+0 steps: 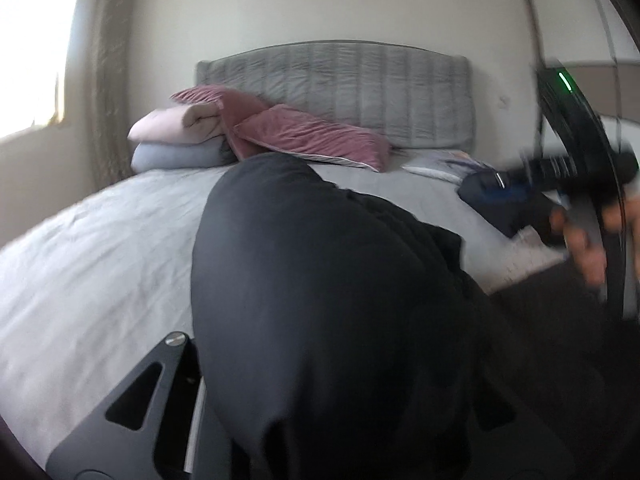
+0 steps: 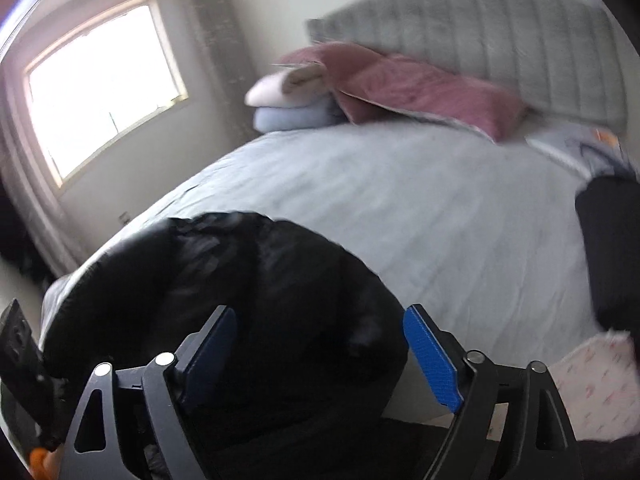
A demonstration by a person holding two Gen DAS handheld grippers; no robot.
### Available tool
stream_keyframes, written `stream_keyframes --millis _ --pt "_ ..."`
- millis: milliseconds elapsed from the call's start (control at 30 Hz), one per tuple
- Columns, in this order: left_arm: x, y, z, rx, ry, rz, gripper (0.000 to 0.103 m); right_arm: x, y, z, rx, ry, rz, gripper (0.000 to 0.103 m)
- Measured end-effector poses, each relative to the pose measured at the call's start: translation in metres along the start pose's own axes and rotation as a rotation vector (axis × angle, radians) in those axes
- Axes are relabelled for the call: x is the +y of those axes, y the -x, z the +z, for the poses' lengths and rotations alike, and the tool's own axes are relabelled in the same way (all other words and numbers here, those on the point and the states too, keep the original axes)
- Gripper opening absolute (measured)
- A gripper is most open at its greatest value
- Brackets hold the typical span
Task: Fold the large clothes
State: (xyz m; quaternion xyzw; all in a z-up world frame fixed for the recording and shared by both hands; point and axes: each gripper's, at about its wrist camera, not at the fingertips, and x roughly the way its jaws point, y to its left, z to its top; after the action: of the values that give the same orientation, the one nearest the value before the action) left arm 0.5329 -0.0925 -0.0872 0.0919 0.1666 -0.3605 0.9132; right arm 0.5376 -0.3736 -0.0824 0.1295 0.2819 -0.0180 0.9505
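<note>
A large black garment (image 1: 320, 280) hangs in a bunch over my left gripper (image 1: 320, 364), which is shut on it; the cloth hides the fingertips, and only the left linkage (image 1: 160, 380) shows. The garment trails down onto the grey bed sheet (image 1: 92, 264). In the right wrist view the same black garment (image 2: 248, 280) lies heaped near the front of the bed. My right gripper (image 2: 324, 348) is open just above it, its blue pads (image 2: 432, 360) apart and touching nothing. In the left wrist view the right gripper (image 1: 576, 176) is a blur at the right, held by a hand (image 1: 588, 248).
Pink pillows (image 1: 312, 136) and folded pink and blue bedding (image 1: 176, 140) lie against the grey headboard (image 1: 360, 88). A dark navy folded garment (image 2: 608, 248) and a white patterned cloth (image 2: 600, 384) sit on the bed's right side. A bright window (image 2: 104, 88) is on the left wall.
</note>
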Motion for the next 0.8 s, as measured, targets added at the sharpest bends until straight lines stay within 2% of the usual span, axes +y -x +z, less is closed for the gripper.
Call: stream_keyframes --millis 167,333,533,633,800 --pt "-0.022 0.033 -0.001 -0.013 -0.134 -0.086 0.019 0.011 0.025 0.018 0.046 -0.061 0.096 0.089" --pt "-0.046 0.056 -0.008 -0.015 -0.208 -0.193 0.020 0.014 0.036 0.026 0.112 -0.166 0.215 0.089" --pt "-0.078 0.075 -0.025 0.000 -0.280 -0.281 0.020 0.010 0.035 0.024 0.211 -0.308 0.374 0.089" --pt "-0.091 0.084 -0.033 0.005 -0.320 -0.308 0.021 0.009 0.040 0.021 0.240 -0.353 0.396 0.089" --pt "-0.098 0.092 -0.046 0.061 -0.363 -0.308 0.024 0.005 0.033 0.003 0.364 -0.337 0.273 0.086"
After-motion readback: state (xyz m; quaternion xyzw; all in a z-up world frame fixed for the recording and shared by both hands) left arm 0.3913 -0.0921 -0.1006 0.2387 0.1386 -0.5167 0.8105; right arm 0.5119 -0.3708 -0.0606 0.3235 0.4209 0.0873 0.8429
